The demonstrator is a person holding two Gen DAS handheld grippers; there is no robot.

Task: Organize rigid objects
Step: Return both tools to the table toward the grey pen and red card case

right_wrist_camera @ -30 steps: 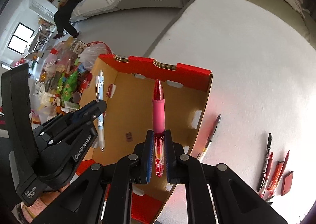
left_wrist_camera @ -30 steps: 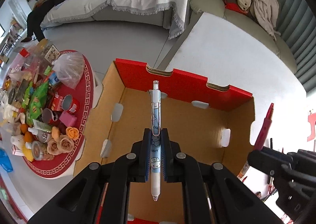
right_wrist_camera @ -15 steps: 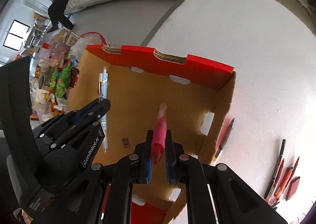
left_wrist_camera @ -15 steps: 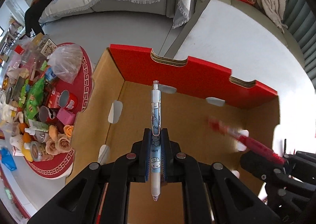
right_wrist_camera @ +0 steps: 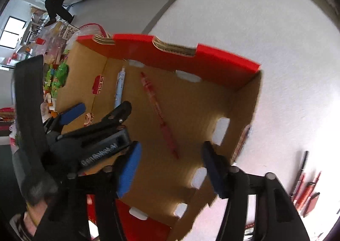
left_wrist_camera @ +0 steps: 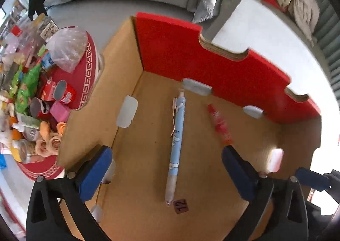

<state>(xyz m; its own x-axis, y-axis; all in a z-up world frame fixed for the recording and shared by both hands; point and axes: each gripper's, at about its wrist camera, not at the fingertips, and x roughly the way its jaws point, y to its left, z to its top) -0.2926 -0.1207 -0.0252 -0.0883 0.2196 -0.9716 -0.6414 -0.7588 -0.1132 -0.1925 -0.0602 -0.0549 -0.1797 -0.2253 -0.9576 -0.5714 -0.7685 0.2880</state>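
The white table (right_wrist_camera: 265, 34) carried an open cardboard box (left_wrist_camera: 212, 66) with a red far wall and brown floor, its side walls pierced by oval slots. Both tools hung over the box, pointing steeply down into it. The left tool (left_wrist_camera: 167, 166) had its blue-padded jaws spread wide and opening, with nothing pressed between the pads; the right tool (right_wrist_camera: 172, 166) likewise had its jaws apart and opening, its pads clear of everything. On the box floor lay a light blue pen (left_wrist_camera: 176, 141), running lengthwise from near the red wall toward the camera in the left wrist view, its tip just beside a small dark tag marked 12 (left_wrist_camera: 180, 206). A red pen (left_wrist_camera: 220, 124) lay to its right, near but apart from it, slanted and somewhat blurred. On the table outside the box, several more red and dark pens (right_wrist_camera: 303, 179) lay together, well apart from the box.
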